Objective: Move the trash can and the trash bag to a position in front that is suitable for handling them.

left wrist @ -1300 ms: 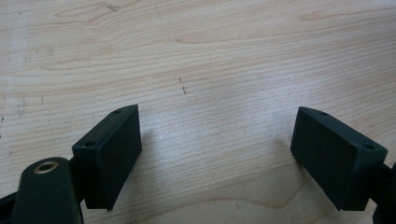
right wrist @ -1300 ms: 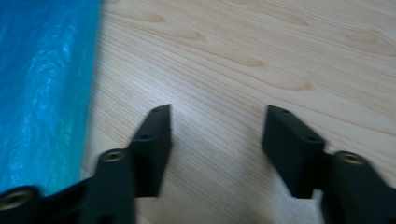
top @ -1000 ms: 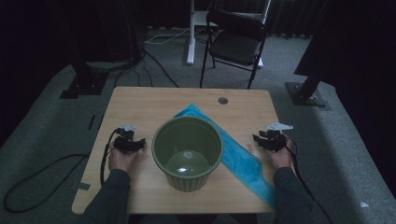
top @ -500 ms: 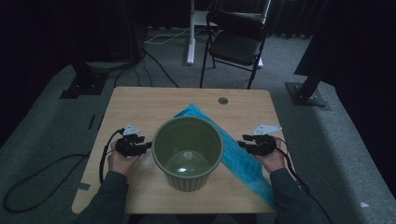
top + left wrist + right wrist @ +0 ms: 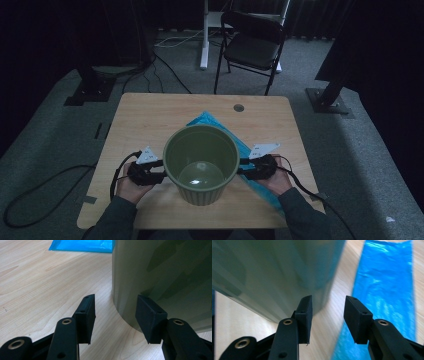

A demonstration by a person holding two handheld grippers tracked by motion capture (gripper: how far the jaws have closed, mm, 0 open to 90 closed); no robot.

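Flanking the green bucket (image 5: 201, 162), left gripper (image 5: 159, 169) and right gripper (image 5: 242, 169), drawn in from the table's (image 5: 150, 115) sides, jaws wide and empty, right just opening; lift pending.

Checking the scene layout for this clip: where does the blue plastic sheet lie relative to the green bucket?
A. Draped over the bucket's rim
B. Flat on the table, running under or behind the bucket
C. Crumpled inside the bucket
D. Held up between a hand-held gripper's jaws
B: in the high view the blue plastic sheet lies flat on the table, reaching out past both sides of the green bucket, whose inside holds none of it.
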